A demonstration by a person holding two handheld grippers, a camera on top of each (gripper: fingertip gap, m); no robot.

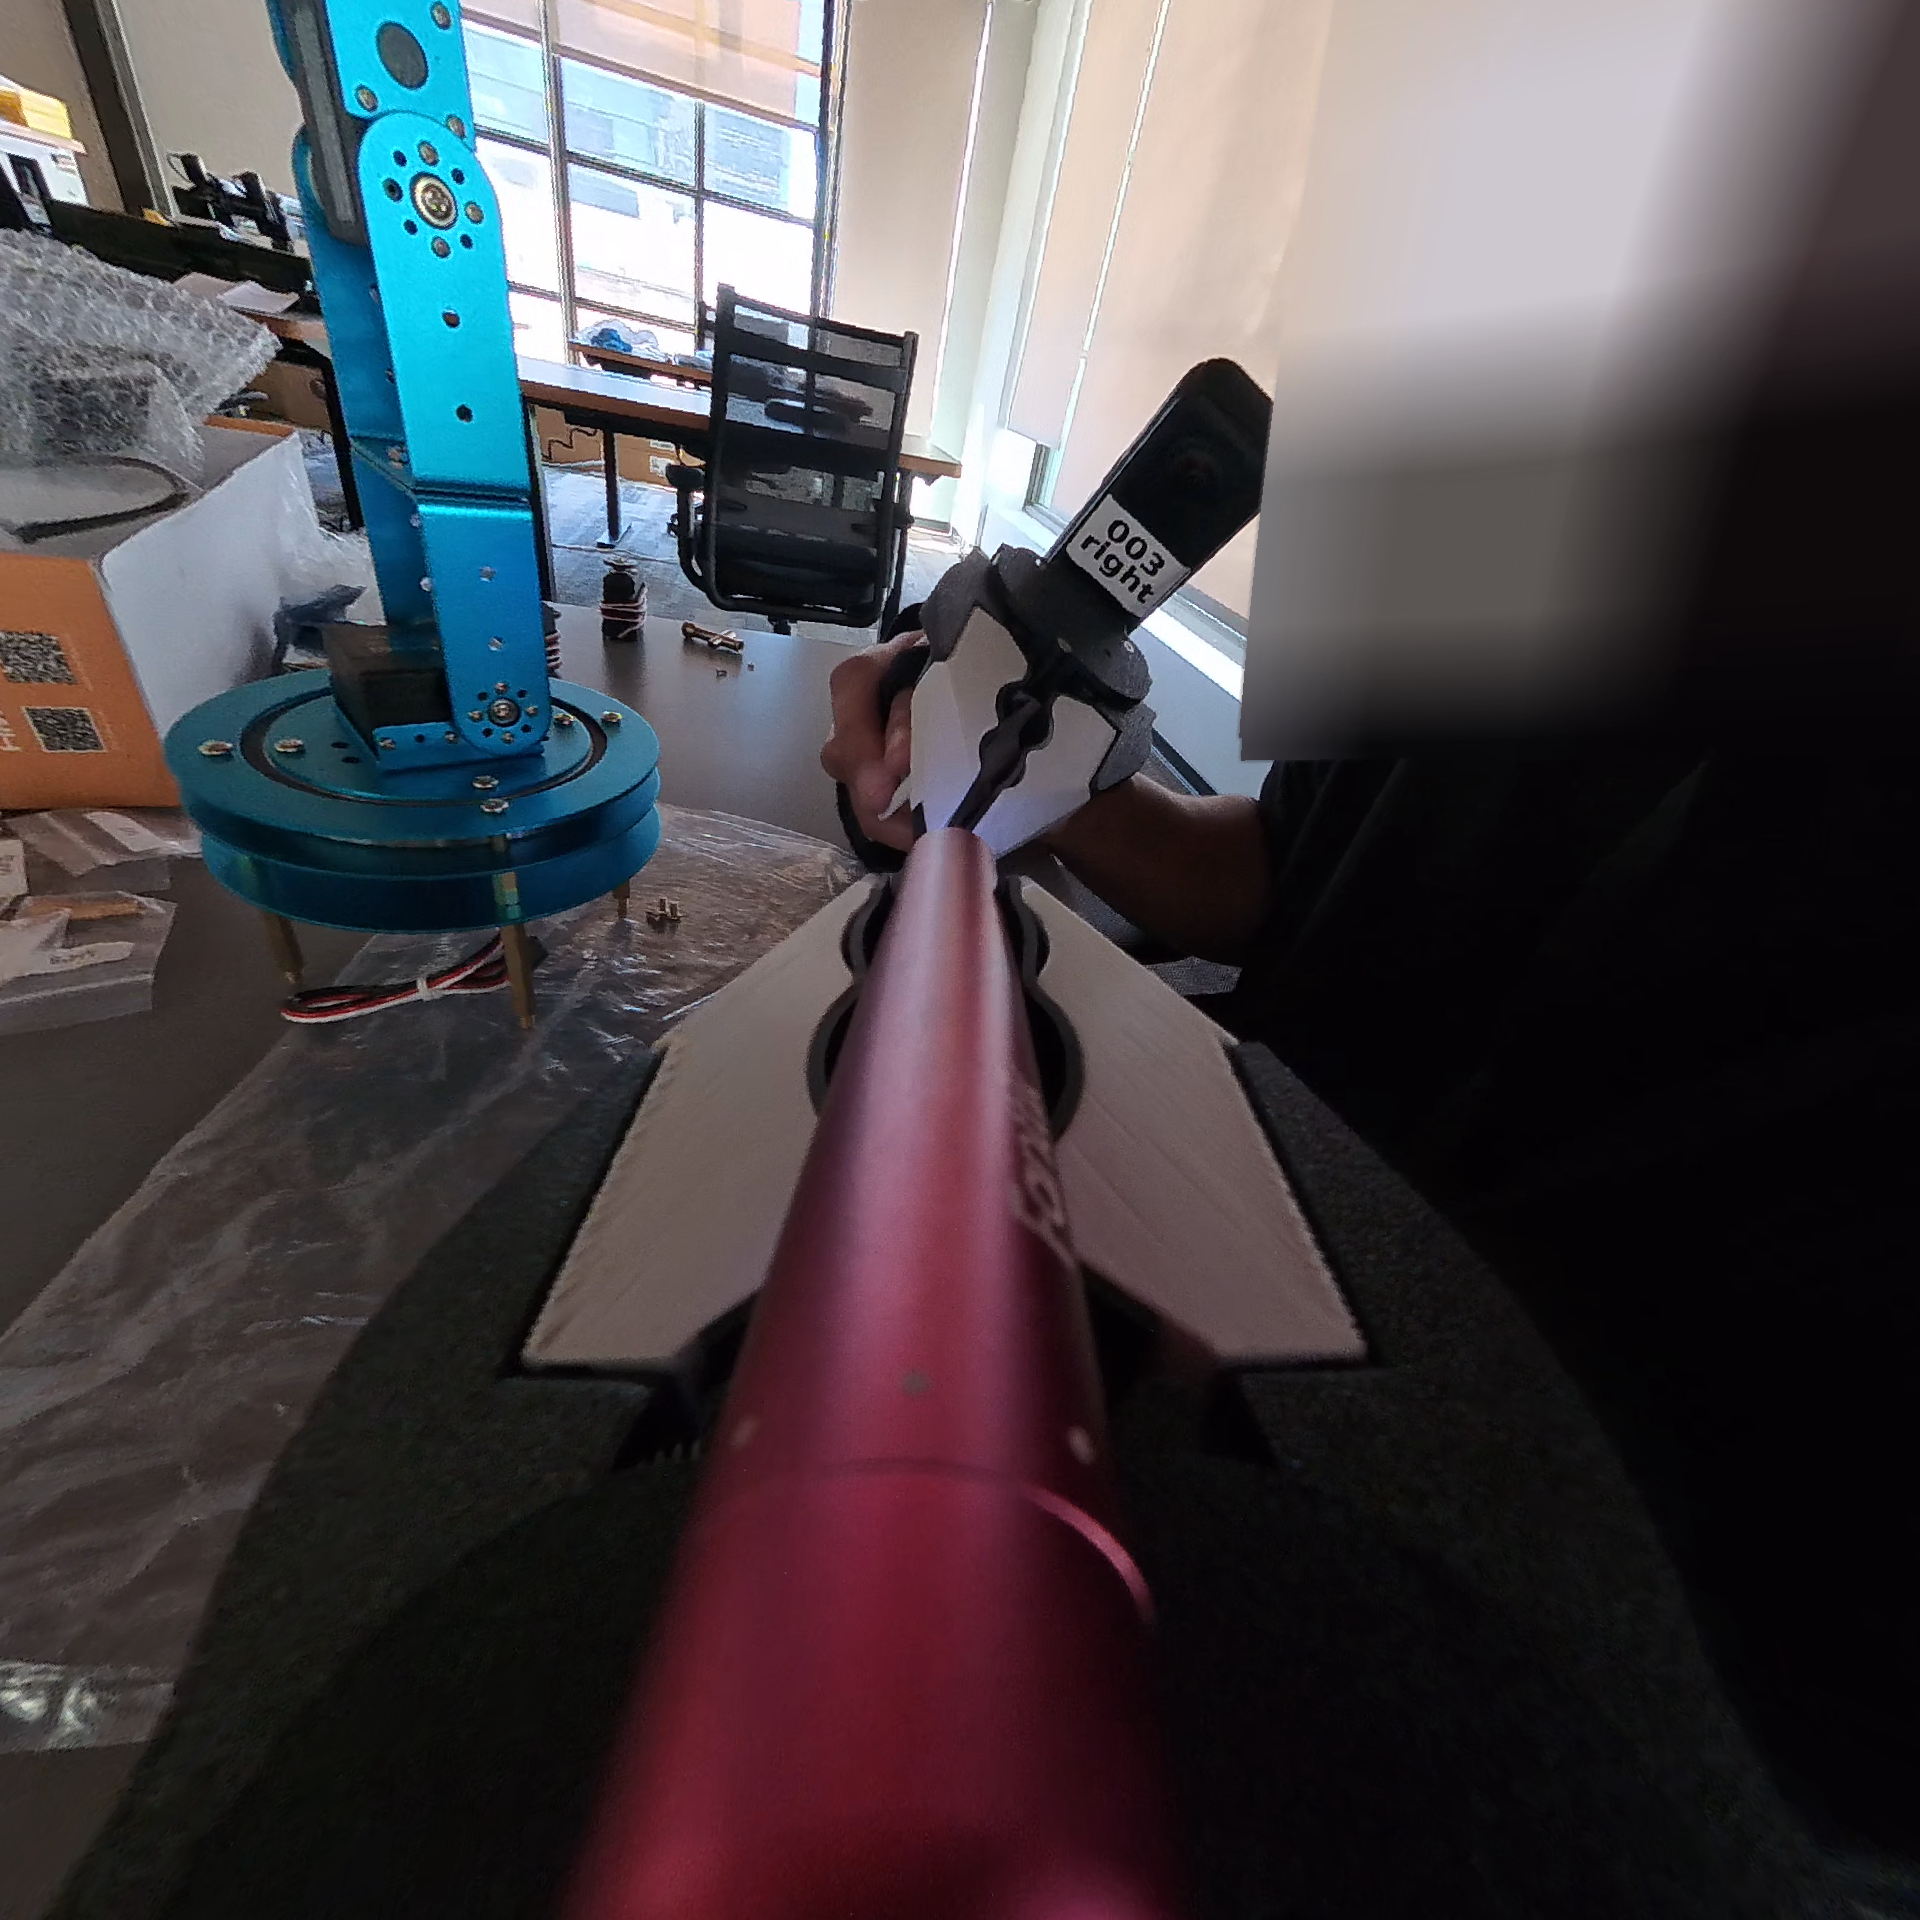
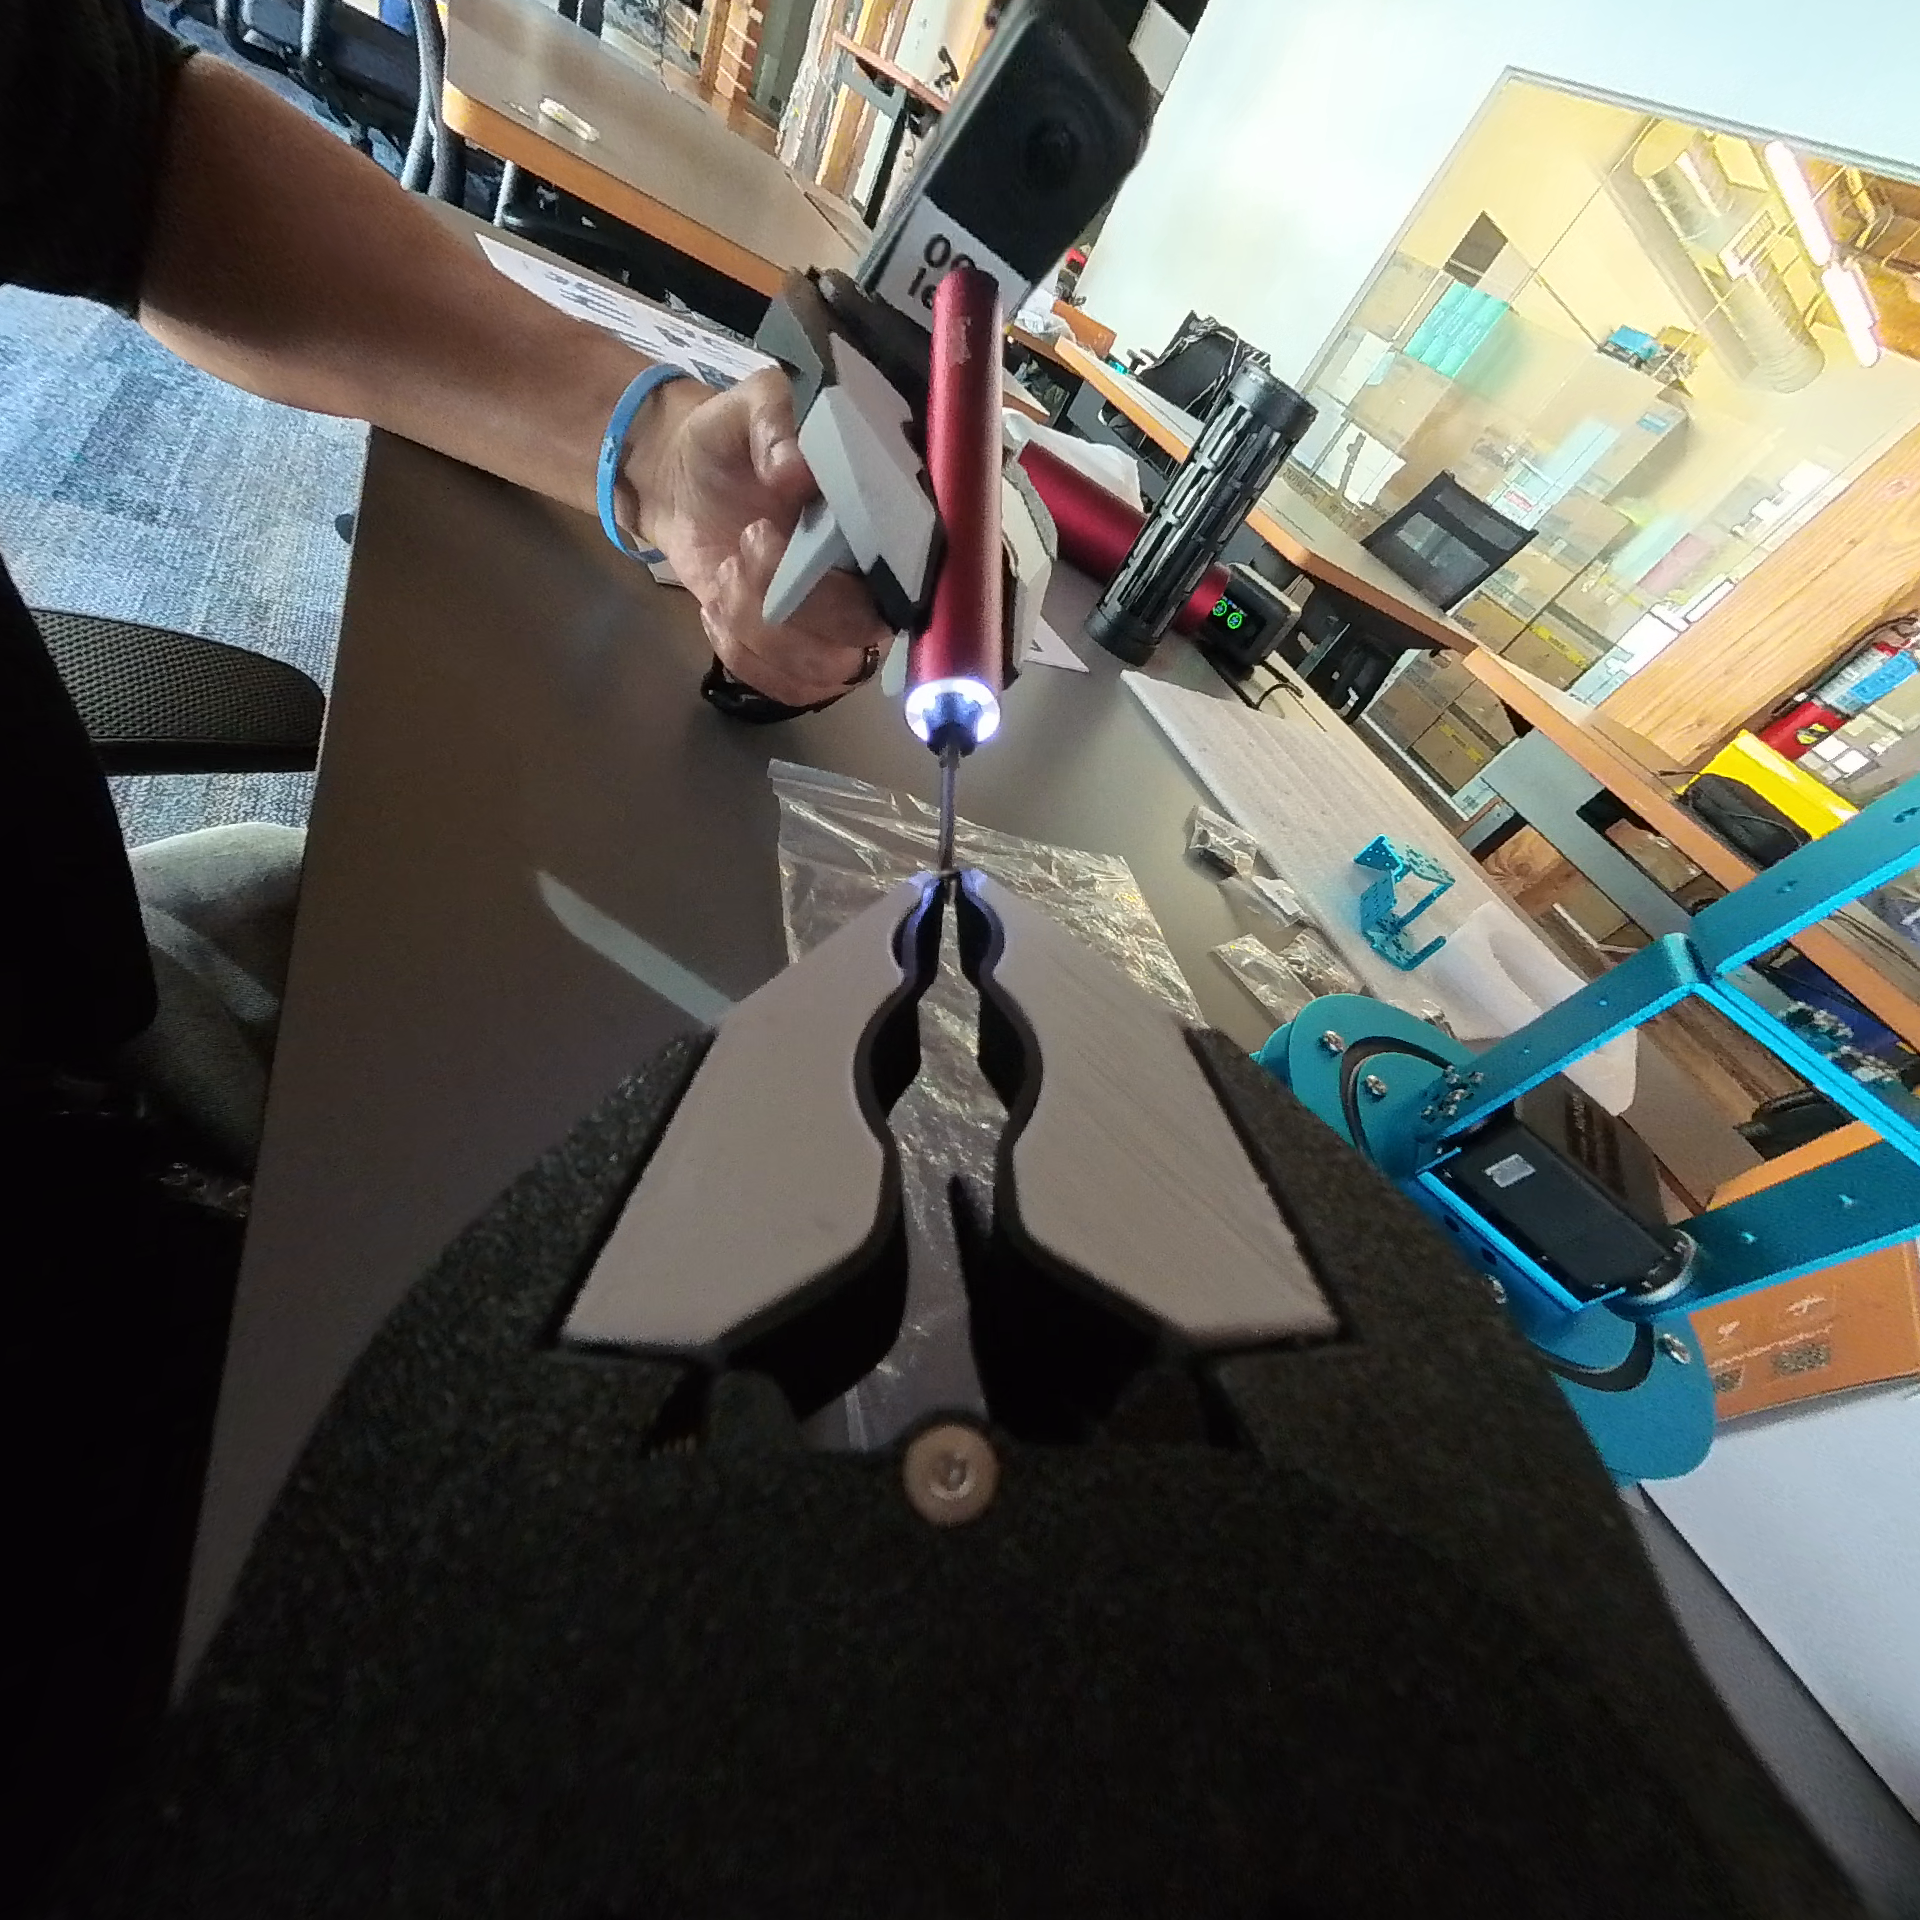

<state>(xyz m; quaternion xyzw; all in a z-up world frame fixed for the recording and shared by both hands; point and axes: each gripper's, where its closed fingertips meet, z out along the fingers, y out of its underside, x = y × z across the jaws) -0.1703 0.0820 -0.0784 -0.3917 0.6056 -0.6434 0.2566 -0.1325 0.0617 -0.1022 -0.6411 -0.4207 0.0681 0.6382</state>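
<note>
The left gripper (image 1: 940,894) clamps a red electric screwdriver (image 1: 914,1299) lengthwise along its fingers, lit bit end (image 2: 943,790) pointing at the right gripper (image 2: 943,883), whose tips pinch something tiny at the bit. Below lie a plastic bag (image 2: 862,821) and a dark table (image 2: 468,831); a blue robot arm (image 1: 436,520) stands beside, office windows (image 1: 665,187) beyond.

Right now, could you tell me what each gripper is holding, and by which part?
The left gripper clamps the red electric screwdriver around its barrel. The right gripper pinches something tiny at the bit's tip; what, I cannot tell.
</note>
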